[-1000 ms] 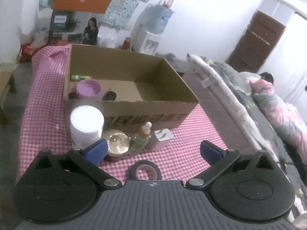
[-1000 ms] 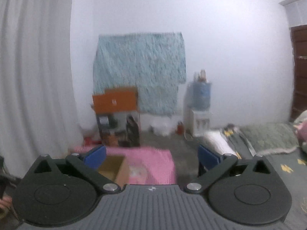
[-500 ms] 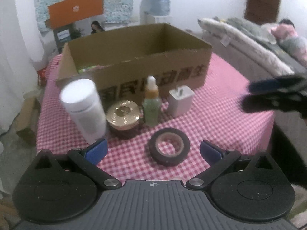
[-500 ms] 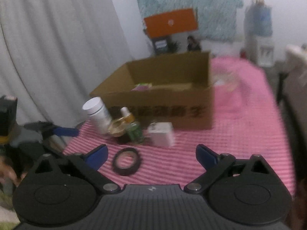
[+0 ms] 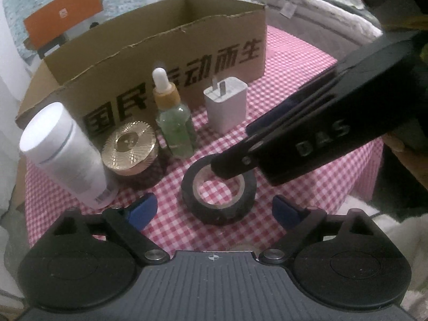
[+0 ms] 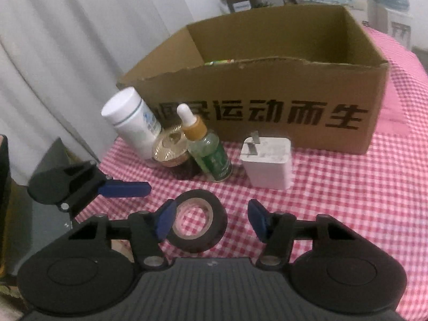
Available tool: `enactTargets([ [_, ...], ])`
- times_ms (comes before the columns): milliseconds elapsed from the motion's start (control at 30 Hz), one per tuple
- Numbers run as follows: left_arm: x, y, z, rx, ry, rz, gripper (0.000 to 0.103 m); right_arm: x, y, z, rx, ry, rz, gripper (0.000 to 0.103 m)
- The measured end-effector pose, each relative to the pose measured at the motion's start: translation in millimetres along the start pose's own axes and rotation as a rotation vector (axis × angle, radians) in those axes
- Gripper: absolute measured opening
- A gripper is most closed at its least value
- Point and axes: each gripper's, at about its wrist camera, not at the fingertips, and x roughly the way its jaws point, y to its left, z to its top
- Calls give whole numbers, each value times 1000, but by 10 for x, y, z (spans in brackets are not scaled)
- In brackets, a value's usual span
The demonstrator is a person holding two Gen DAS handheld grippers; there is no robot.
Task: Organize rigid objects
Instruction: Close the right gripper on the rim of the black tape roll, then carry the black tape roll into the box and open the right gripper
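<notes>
A black tape roll [image 6: 198, 220] lies flat on the pink checked tablecloth [image 6: 347, 200]. My right gripper [image 6: 211, 220] straddles it with its jaws closing. The left pad overlaps the roll's rim and the right pad stands clear of it. In the left wrist view one right finger [image 5: 232, 164] reaches over the tape roll [image 5: 218, 190] from the right. My left gripper [image 5: 214, 210] is wide, its jaws closing slightly, with the roll just ahead of its tips and untouched.
Behind the tape stand a white bottle [image 5: 61, 155], a gold-lidded jar [image 5: 131, 147], a green dropper bottle [image 5: 174, 123] and a white charger plug [image 5: 226, 107]. An open cardboard box [image 6: 267, 101] rises behind them. The cloth's edge drops off at left and right.
Both grippers have come down towards the tape roll. The right one swung in from facing the wall, entered the left view from the right, and narrowed its jaws around the roll.
</notes>
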Motion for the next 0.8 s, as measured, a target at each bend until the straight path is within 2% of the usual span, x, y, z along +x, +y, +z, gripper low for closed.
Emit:
enactTargets([
  [67, 14, -2, -15, 7, 7, 2, 78, 59, -5, 12, -3, 21, -3, 48],
  [200, 38, 5, -48, -2, 19, -19, 70, 167, -14, 9, -15, 52, -17, 33],
  [267, 34, 24, -51, -9, 18, -43, 66, 190, -29, -7, -13, 60, -17, 29],
  [367, 10, 12, -59, -11, 9, -59, 65, 182, -54, -26, -8, 62, -13, 25],
  [500, -50, -79, -59, 19, -8, -89, 66, 53, -96, -93, 7, 68, -25, 24],
  [633, -28, -159, -46, 60, -5, -67, 70, -40, -125, -129, 10, 64, -32, 24],
  [800, 38, -161, -61, 47, 12, -69, 72, -36, -125, -122, 0, 61, -35, 24],
])
